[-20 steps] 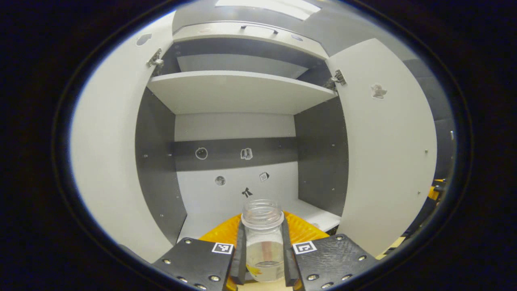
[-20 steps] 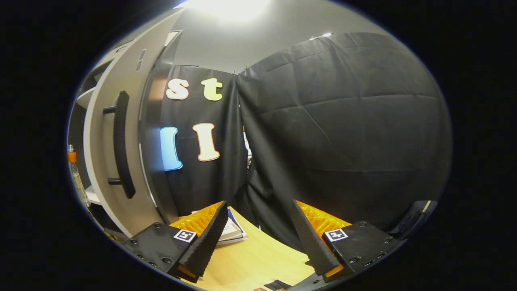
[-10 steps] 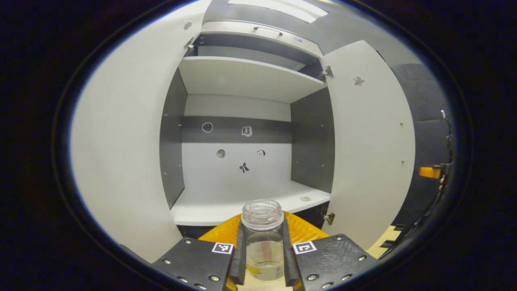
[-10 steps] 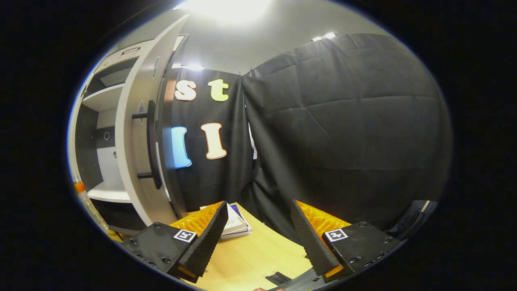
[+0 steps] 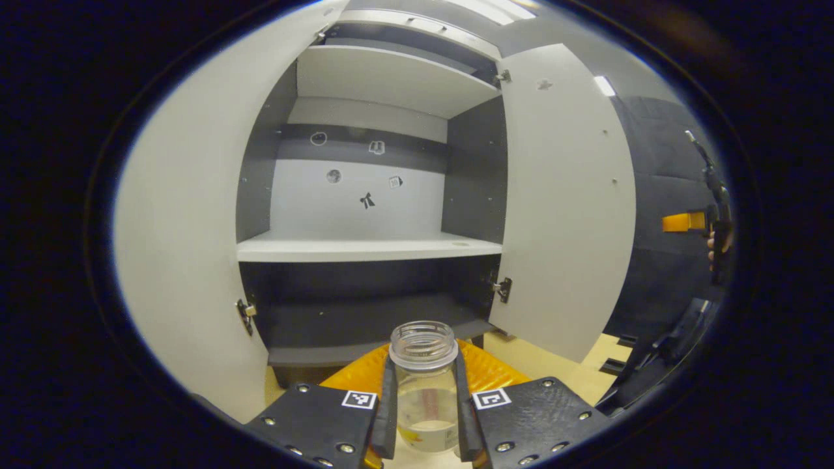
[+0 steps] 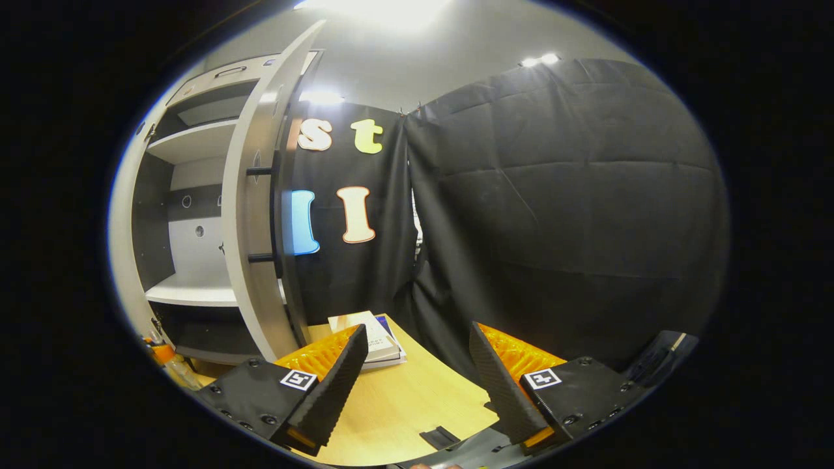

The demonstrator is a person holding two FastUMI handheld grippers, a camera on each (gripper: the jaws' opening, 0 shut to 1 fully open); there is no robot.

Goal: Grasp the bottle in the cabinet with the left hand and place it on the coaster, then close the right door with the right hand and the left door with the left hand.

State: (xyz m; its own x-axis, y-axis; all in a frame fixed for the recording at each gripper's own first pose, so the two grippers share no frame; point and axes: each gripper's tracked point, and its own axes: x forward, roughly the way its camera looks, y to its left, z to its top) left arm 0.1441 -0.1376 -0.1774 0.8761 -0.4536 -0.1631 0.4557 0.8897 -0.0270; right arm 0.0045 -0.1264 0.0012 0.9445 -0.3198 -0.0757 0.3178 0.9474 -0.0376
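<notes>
A clear, uncapped bottle stands upright between the fingers of my left gripper, which is shut on it. It hangs in front of the open cabinet, below the level of the white lower shelf. The left door and the right door both stand wide open. In the right gripper view my right gripper is open and holds nothing, over the wooden table. The right door shows edge-on to its left, with a dark bar handle.
Stacked books lie on the table by the booth's black cloth. A small dark flat piece lies near the table's front edge. A clear bottle with an orange part beside it shows at the lower left edge. A hand with the other gripper is far right.
My left gripper has drawn back out of the cabinet and sunk lower with the bottle still in it. The right gripper has shifted, showing more of the cabinet's inside, and has stayed open.
</notes>
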